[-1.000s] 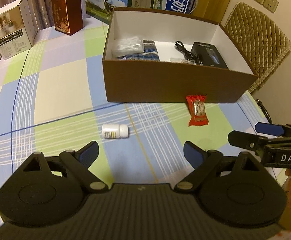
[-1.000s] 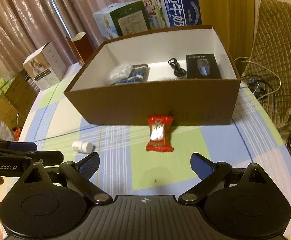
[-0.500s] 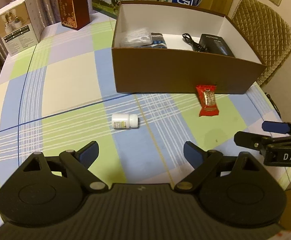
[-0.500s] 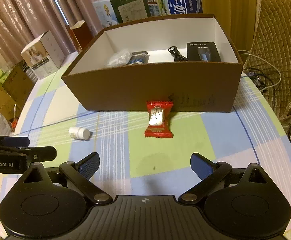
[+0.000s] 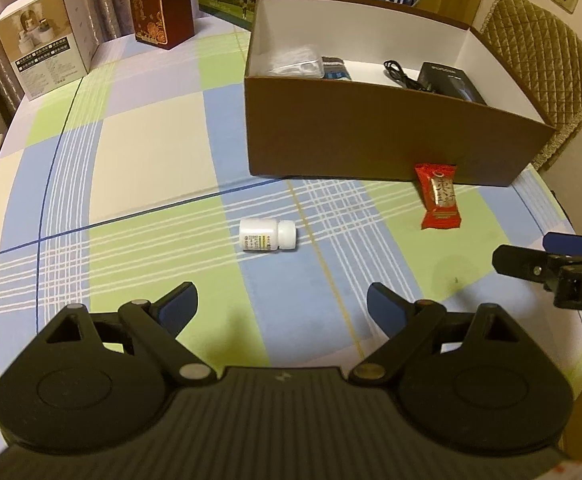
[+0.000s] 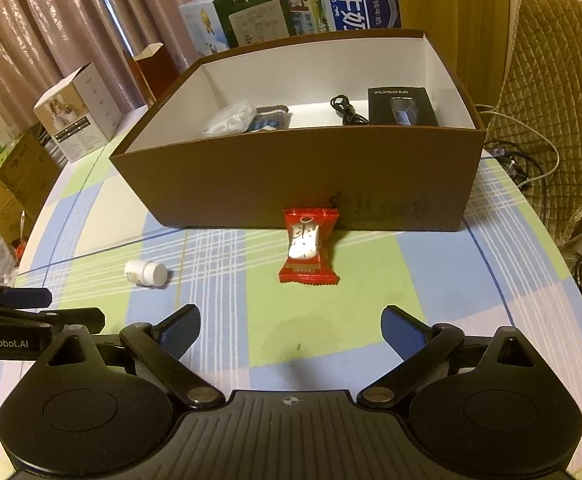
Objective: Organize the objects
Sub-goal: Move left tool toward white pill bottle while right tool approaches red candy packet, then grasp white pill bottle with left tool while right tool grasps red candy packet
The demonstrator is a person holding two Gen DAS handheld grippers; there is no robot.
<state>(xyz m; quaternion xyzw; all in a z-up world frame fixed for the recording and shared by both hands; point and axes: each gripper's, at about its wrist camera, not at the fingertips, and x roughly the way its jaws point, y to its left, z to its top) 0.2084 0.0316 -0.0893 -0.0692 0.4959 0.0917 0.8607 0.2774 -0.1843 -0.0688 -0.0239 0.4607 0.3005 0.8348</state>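
Observation:
A small white pill bottle point(image 5: 267, 234) lies on its side on the checked tablecloth, also in the right wrist view point(image 6: 146, 273). A red snack packet point(image 5: 439, 196) point(image 6: 309, 245) lies against the front wall of the brown open box point(image 5: 371, 136) point(image 6: 291, 184). The box holds a clear bag, a striped cloth, a black cable and a black case. My left gripper point(image 5: 281, 306) is open and empty, just short of the bottle. My right gripper point(image 6: 291, 326) is open and empty, just short of the packet.
A white product box point(image 5: 47, 56) and a dark red carton point(image 5: 159, 4) stand at the table's far left. Milk cartons point(image 6: 331, 0) stand behind the brown box. A quilted chair point(image 6: 555, 120) stands to the right, with cables by it.
Both grippers have pulled back and dropped lower, so the box looks farther and its inside is less visible. Bottle and packet have not moved. Both jaws stay open.

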